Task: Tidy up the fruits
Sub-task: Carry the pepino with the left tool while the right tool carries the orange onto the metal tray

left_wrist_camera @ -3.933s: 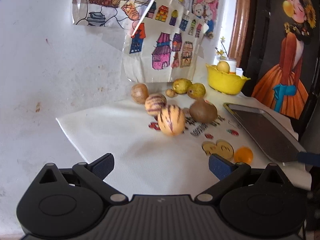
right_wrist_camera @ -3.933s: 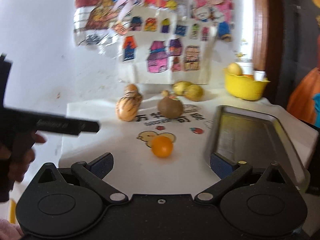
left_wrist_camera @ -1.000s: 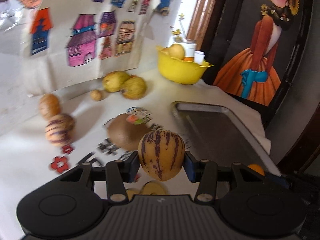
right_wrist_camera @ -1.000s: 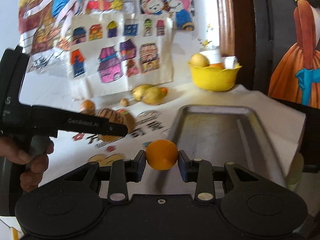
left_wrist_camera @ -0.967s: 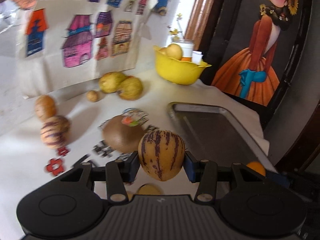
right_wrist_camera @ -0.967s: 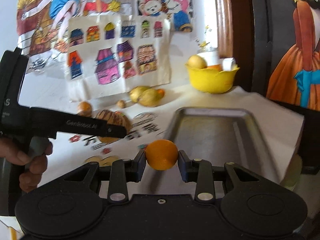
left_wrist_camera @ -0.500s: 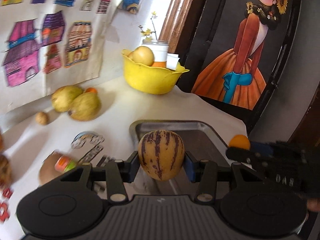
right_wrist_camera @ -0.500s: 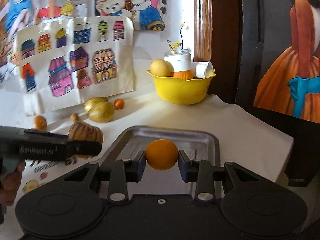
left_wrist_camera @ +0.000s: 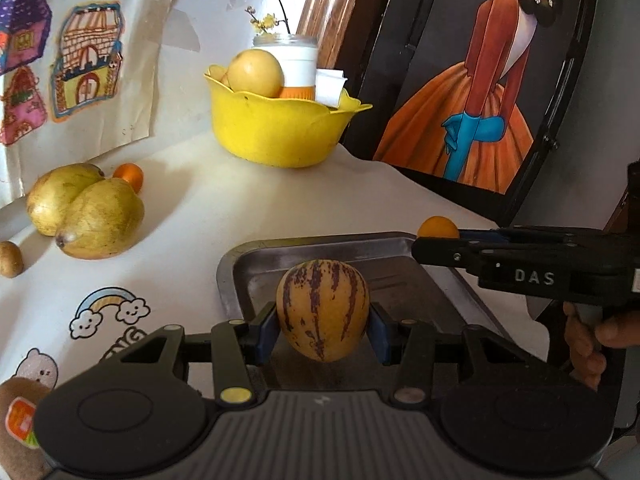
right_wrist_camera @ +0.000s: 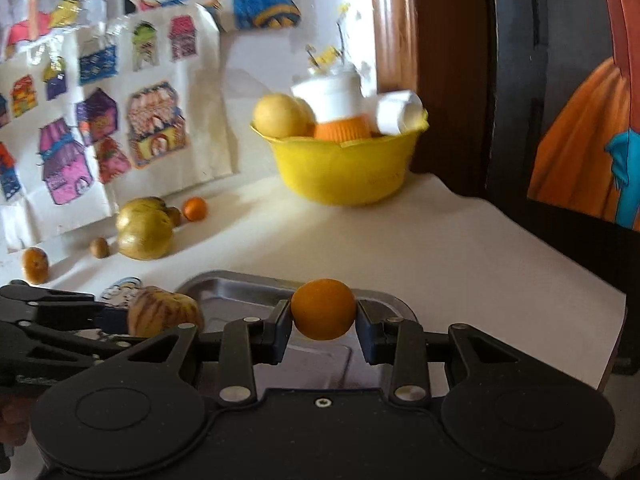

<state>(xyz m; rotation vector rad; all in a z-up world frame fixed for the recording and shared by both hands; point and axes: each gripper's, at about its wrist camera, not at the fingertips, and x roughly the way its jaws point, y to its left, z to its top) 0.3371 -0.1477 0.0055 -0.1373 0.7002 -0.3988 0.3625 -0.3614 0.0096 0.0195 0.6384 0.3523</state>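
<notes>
Gripping striped melon (left_wrist_camera: pixel 322 309) upright, narrower end down.

My tray (left_wrist_camera: pixel 236 276) sits lower centre; the bowl (left_wrist_camera: pixel 276 132) lies behind it at upper centre, and 2 pears (left_wrist_camera: pixel 86 210) lie at left.

Striped melon (left_wrist_camera: pixel 322 310), orange (right_wrist_camera: pixel 323 309) (both gripped) now over tray (left_wrist_camera: pixel 392 242).
</notes>
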